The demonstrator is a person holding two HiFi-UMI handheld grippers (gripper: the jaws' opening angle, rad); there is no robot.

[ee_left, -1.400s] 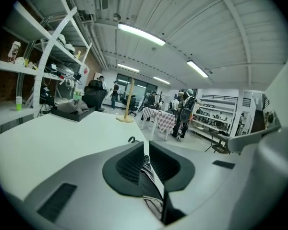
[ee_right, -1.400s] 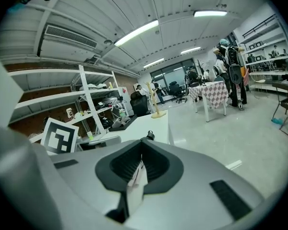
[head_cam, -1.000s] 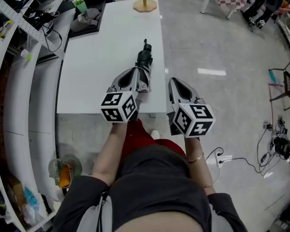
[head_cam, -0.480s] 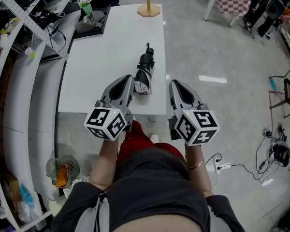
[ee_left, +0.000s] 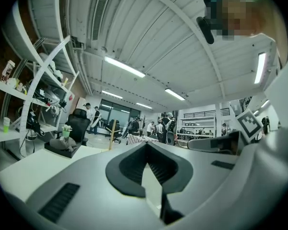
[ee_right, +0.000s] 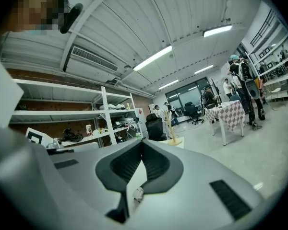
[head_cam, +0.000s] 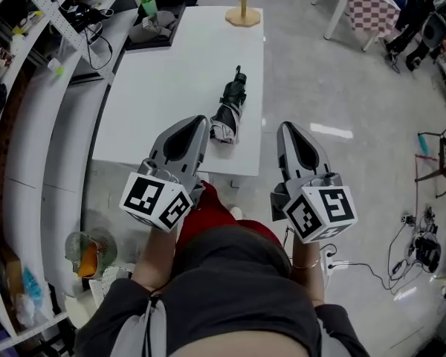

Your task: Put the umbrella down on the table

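A folded black umbrella [head_cam: 229, 114] lies flat on the white table [head_cam: 171, 73], near its right edge, handle end pointing away. My left gripper [head_cam: 199, 121] hangs shut and empty just left of the umbrella's near end, apart from it. Over the floor beside the table's right edge, my right gripper [head_cam: 286, 127] is shut too, with nothing in it. In the left gripper view the left gripper [ee_left: 146, 145] points level across the room, and the umbrella is out of sight. The right gripper view shows the right gripper [ee_right: 141, 143] level as well.
A wooden stand base [head_cam: 244, 15] sits at the table's far end, with a potted plant [head_cam: 146, 4] and dark clutter at the far left corner. Shelving [head_cam: 30, 125] runs along the left. A small fan [head_cam: 85, 255] and cables [head_cam: 424, 236] lie on the floor.
Both grippers have risen and drawn back toward the person. The left one, which overlapped the umbrella's near end, now stands apart from it. The umbrella stays on the table.
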